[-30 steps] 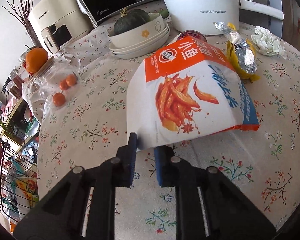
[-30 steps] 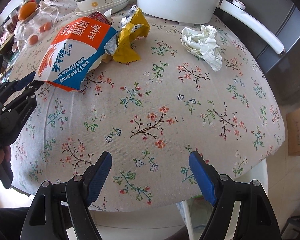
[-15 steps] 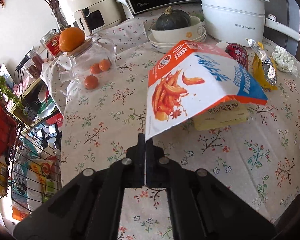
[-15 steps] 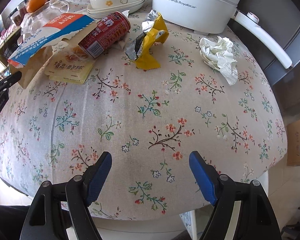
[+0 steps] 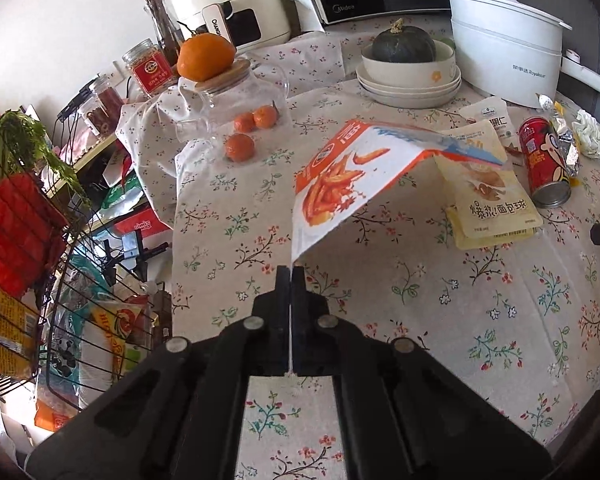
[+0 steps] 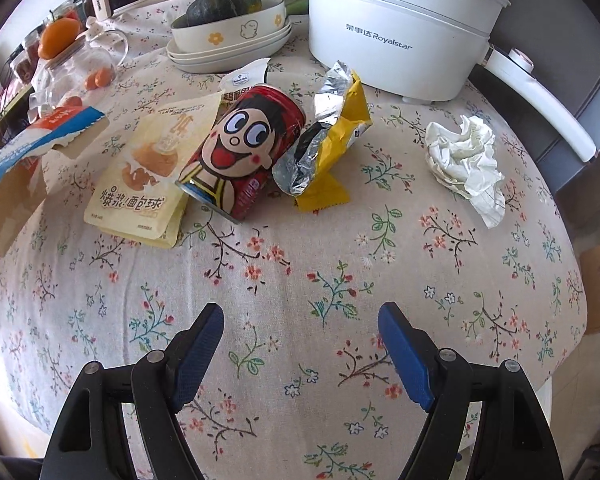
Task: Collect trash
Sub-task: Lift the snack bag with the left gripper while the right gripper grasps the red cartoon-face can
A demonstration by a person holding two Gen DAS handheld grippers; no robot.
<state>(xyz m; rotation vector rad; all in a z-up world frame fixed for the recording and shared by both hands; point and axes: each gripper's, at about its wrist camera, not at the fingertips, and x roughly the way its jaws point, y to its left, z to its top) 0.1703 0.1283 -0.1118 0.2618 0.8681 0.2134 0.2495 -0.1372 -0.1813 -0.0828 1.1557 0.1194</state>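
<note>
My left gripper [image 5: 291, 270] is shut on the corner of an orange, white and blue snack bag [image 5: 352, 176] and holds it lifted above the floral tablecloth; the bag also shows at the left edge of the right wrist view [image 6: 40, 136]. Under and beyond it lie a pale yellow pouch [image 6: 148, 172], a red cartoon can [image 6: 240, 152] on its side, a yellow foil wrapper [image 6: 332, 148] and a crumpled white tissue [image 6: 464, 156]. My right gripper [image 6: 300, 328] is open and empty, low over the tablecloth in front of the can.
A white Royalstar pot [image 6: 400, 28] with a long handle stands at the back. Stacked bowls hold a dark green squash [image 6: 220, 4]. A glass jar [image 5: 236, 96] with oranges stands on the left. Wire racks [image 5: 40, 240] with goods stand beside the table's left edge.
My left gripper closed on the snack bag's corner and lifted it up and back to the left, uncovering the can and the yellow pouch. My right gripper stayed open and moved closer to the trash.
</note>
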